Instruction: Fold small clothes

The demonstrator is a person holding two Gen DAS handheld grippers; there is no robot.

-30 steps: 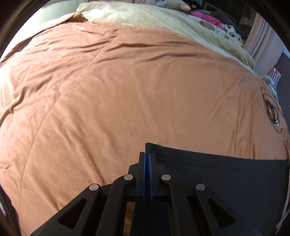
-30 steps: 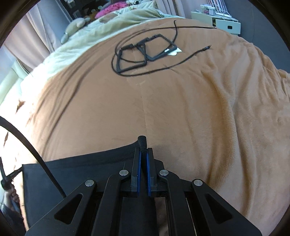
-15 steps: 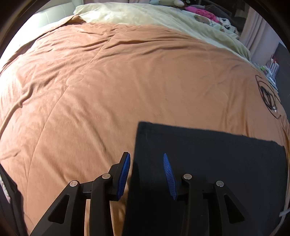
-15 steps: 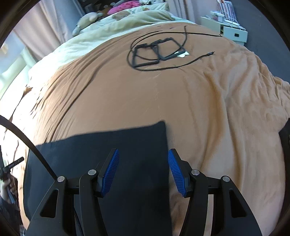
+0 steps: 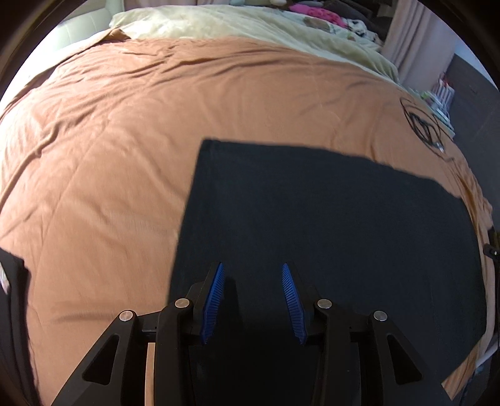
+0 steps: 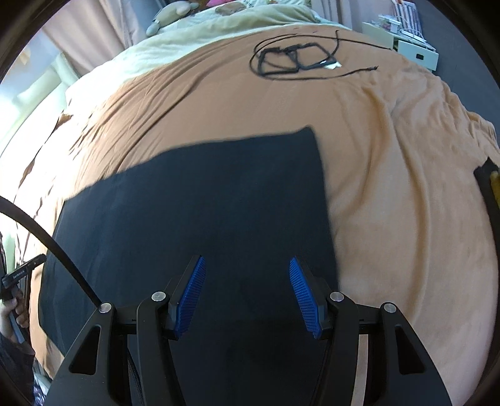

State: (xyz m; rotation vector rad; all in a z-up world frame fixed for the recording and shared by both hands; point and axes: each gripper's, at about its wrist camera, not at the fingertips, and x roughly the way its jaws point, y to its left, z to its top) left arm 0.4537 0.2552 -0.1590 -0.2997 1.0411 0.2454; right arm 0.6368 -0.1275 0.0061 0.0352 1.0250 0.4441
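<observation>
Left wrist view: the left gripper [image 5: 252, 299] hangs over a black cloth [image 5: 328, 225] with its blue-padded fingers [image 5: 212, 303] spread wide and nothing between them. The cloth lies flat on a brown blanket [image 5: 109, 156] that covers the bed, and its far left corner is square and sharp against the brown. The left finger sits just inside the cloth's left edge. Beyond the blanket's far edge a cream quilt [image 5: 250, 22] runs across the bed, with a pink garment [image 5: 318, 12] on it near the far right corner. A coil of black cable [image 5: 422, 125] lies on the blanket toward its right edge.

From the right wrist, the right gripper [image 6: 247, 295] is likewise spread wide and empty above the same cloth [image 6: 203, 218], its right finger close to the cloth's right edge. The cloth's far right corner is crisp, its far edge slightly blurred. The cable [image 6: 293, 59] sits well apart from the cloth, near the blanket's [image 6: 390, 187] far edge. At the lower left edge of this view a hand [image 6: 14, 315] grips the handle of the other gripper.
</observation>
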